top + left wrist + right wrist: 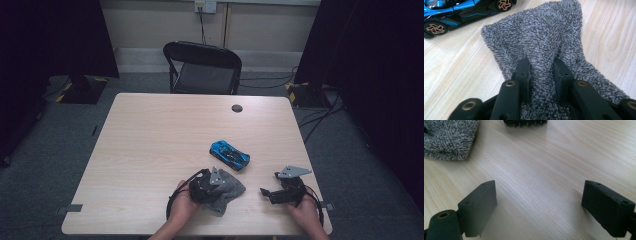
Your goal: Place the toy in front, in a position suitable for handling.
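Left gripper (216, 184), near edge of the wooden surface (150, 140) just left of centre: jaws pinched on a bunched fold of the grey terry cloth (541, 42), which lies rumpled on the surface under and beyond the jaws. Blue and black toy car (229, 154) sits just beyond the cloth, slightly right, close to it but apart. Right gripper (267, 194) rests low at the near right, well apart from the cloth, jaws spread wide over bare wood with nothing between them; a black folding chair (202, 67) stands past the far edge.
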Action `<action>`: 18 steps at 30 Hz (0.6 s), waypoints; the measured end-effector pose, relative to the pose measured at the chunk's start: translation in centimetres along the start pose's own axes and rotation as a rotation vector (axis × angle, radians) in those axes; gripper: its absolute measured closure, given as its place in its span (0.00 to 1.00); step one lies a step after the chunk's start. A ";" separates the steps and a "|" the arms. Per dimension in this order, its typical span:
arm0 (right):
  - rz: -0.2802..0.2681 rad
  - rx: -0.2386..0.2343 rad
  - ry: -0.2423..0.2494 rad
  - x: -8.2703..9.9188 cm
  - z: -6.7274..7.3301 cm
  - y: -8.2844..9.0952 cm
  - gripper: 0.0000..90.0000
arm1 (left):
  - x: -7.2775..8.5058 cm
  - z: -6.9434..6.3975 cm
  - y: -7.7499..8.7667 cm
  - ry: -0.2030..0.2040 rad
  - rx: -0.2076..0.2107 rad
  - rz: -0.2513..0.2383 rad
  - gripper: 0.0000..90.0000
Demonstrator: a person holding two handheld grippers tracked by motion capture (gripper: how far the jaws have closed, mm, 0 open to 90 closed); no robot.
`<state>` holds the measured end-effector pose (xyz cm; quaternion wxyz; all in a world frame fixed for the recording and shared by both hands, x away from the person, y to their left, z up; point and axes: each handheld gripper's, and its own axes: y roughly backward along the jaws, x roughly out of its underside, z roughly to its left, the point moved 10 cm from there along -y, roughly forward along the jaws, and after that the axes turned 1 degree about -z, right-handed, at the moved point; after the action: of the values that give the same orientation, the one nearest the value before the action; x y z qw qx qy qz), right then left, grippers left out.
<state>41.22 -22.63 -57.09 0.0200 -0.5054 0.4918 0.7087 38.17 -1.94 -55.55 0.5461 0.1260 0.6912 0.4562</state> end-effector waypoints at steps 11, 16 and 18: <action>0.000 0.000 -0.001 0.0 0.0 0.0 0.13 | 1.1 1.8 2.1 -0.016 0.016 0.009 0.81; 0.000 0.000 0.000 0.0 0.0 0.0 0.13 | 3.0 4.2 4.8 -0.015 -0.018 0.017 0.81; 0.000 0.000 -0.001 0.0 0.0 0.0 0.13 | 4.0 5.1 5.9 -0.004 -0.037 0.023 0.81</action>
<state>41.23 -22.64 -57.08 0.0204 -0.5050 0.4919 0.7090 39.25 6.51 -53.54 0.5443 0.1248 0.6802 0.4749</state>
